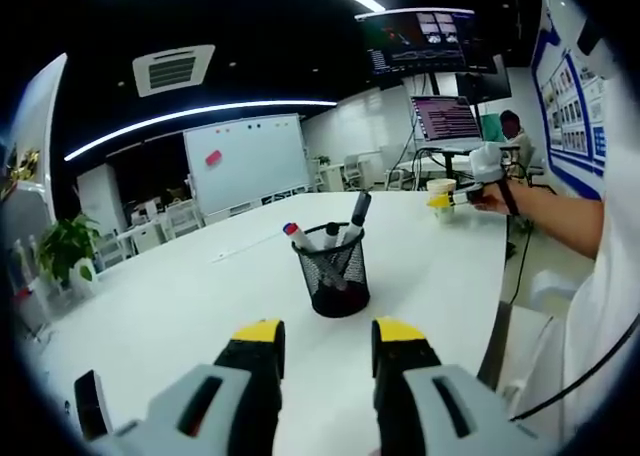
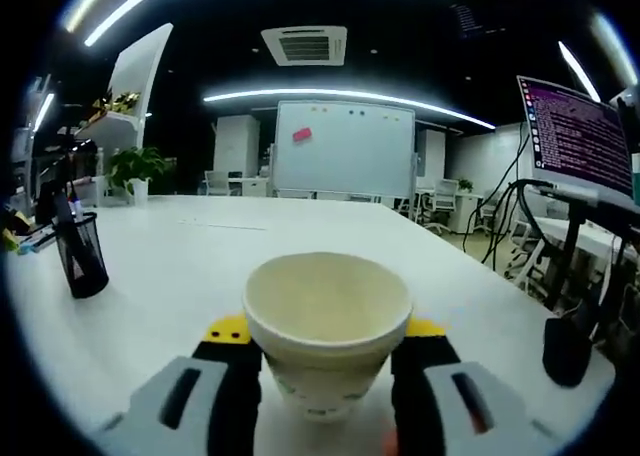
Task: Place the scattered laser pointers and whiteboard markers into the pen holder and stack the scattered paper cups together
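With markers standing in the holder [image 1: 334, 272], the right tool [image 2: 327, 328] grips a cup [image 2: 328, 328] for stacking; the left tool [image 1: 329, 333] hangs open, empty.

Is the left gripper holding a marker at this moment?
No. The left gripper is open and empty, its jaws apart short of the pen holder, where the markers stand.
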The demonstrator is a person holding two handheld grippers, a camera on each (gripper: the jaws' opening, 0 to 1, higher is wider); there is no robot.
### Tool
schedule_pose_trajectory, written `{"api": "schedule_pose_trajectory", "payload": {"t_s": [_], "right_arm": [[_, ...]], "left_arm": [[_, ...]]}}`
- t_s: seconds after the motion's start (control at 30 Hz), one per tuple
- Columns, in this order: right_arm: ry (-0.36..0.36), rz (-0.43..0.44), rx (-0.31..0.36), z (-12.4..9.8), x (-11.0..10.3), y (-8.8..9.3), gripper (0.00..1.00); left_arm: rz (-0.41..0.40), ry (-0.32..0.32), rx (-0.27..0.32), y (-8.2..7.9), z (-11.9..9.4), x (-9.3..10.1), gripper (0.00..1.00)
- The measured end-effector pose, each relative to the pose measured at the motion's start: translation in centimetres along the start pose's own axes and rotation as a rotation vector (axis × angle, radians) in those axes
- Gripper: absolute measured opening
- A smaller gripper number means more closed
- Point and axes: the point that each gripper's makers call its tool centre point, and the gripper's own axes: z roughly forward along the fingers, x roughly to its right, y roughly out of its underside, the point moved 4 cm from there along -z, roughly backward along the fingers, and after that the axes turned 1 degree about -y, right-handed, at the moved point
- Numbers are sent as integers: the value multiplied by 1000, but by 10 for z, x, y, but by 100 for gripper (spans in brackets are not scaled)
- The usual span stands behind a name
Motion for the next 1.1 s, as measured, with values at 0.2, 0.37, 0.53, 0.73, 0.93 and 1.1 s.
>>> {"api": "schedule_pose_trajectory", "payload": {"t_s": [0.2, 0.37, 0.53, 0.73, 0.93, 1.1], "right_arm": [[5, 6, 6, 0, 0, 0, 51], [11, 6, 19, -1, -1, -1, 51], [10, 4, 21, 1, -2, 0, 51], [6, 15, 31, -1, -5, -2, 50], [8, 11, 60, -3, -8, -12, 50], [3, 4, 84, -2, -11, -23, 50]], "left_arm": [[-9, -17, -1, 1, -3, -4, 36], [-5, -21, -4, 1, -4, -4, 36], [-3, -23, 1, -1, -5, -6, 36], [-1, -25, 4, -2, -5, -7, 36], [-5, -30, 5, 0, -6, -9, 36], [-8, -34, 7, 0, -8, -9, 36]]}}
